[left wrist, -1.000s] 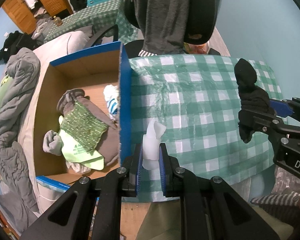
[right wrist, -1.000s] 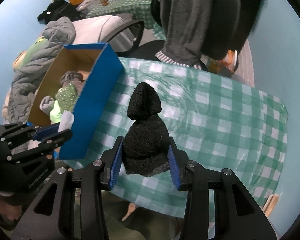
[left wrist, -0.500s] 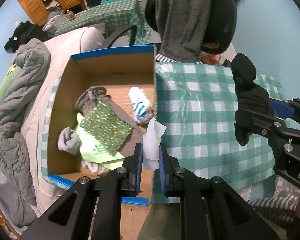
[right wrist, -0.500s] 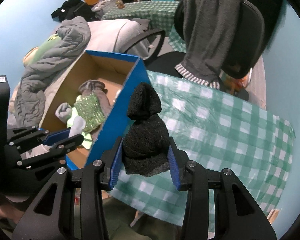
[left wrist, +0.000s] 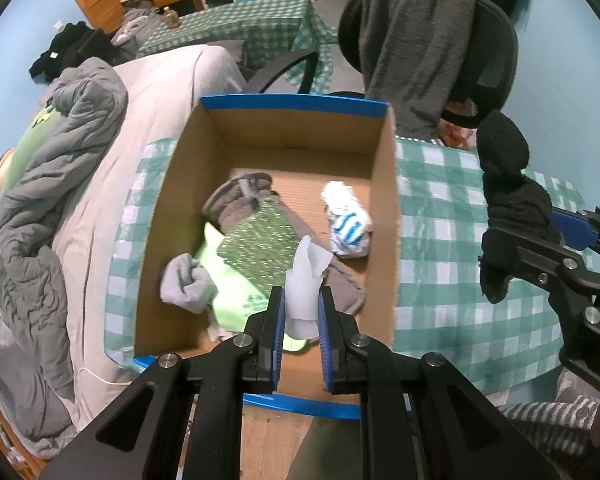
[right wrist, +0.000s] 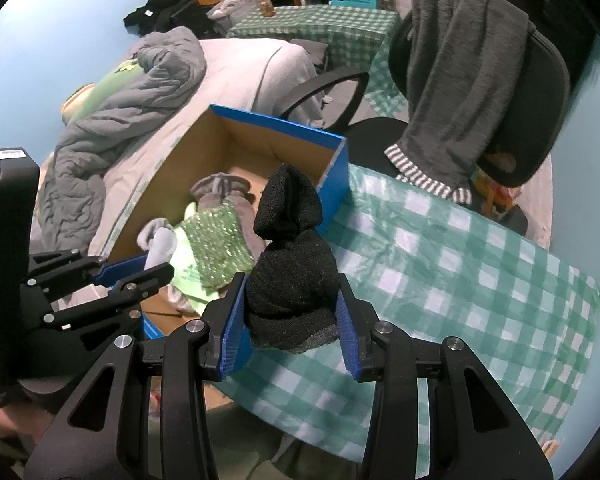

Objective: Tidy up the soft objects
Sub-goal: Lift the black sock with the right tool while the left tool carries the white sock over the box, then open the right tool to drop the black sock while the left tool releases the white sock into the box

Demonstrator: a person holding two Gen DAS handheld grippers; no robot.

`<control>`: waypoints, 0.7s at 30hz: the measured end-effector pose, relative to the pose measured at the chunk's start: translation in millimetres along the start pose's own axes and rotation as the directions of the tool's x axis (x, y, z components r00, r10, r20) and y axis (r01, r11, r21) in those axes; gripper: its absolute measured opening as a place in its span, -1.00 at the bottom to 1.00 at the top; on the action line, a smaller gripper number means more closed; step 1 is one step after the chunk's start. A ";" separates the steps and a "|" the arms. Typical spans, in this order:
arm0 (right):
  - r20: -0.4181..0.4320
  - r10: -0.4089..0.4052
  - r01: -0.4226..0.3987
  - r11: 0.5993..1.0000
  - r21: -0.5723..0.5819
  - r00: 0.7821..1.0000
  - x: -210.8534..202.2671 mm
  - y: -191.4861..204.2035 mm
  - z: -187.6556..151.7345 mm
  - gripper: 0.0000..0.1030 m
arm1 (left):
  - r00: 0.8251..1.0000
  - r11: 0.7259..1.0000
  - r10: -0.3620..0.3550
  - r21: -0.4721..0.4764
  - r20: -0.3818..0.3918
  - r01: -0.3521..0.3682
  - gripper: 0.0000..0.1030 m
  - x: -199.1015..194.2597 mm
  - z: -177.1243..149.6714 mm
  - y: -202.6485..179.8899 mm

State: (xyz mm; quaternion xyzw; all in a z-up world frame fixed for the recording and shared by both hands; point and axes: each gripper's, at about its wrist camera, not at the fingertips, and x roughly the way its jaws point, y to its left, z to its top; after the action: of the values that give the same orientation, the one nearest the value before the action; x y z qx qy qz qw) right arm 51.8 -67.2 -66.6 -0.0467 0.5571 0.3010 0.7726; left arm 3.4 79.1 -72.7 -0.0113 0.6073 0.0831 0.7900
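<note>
No legible writing. Left gripper (left wrist: 302,312) clamps white cloth (left wrist: 305,280); right gripper (right wrist: 288,320) clamps black sock (right wrist: 292,280); striped bundle (left wrist: 348,224) visible in left view only.

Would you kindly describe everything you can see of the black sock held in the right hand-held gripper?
The black sock is a thick, fuzzy knit, apparently rolled into a bundle, with a greyish edge showing at its lower end. The right hand-held gripper clamps its wider lower part between blue pads on both sides; the narrower upper part sticks up in a rounded, hood-like fold. It hangs in the air at the blue-sided cardboard box, about over its near corner, above the green checked tablecloth. Nothing but the pads touches it.
</note>
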 end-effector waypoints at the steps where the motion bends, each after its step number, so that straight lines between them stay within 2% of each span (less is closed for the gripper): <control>1: -0.001 0.002 -0.002 1.000 -0.003 1.000 1.9 2.2 2.2 -0.21 | 1.000 1.000 0.002 -0.003 -0.001 -0.002 -0.71 1.0 0.5 3.5; 13: -0.034 0.036 -0.037 0.999 -0.017 0.999 32.5 29.2 28.8 -0.21 | 1.000 0.999 0.011 -0.047 -0.010 -0.012 -0.70 15.6 14.6 44.1; 21: -0.071 0.066 -0.066 0.998 0.000 0.995 55.0 39.9 39.9 -0.21 | 1.000 0.999 0.015 -0.043 -0.020 -0.016 -0.70 29.6 23.1 57.3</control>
State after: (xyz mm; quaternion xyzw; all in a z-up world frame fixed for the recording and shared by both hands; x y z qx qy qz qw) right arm 75.3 4.2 -90.1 -0.0397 0.5851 0.3252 0.7418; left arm 24.6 141.9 -90.3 -0.0246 0.6131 0.1023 0.7829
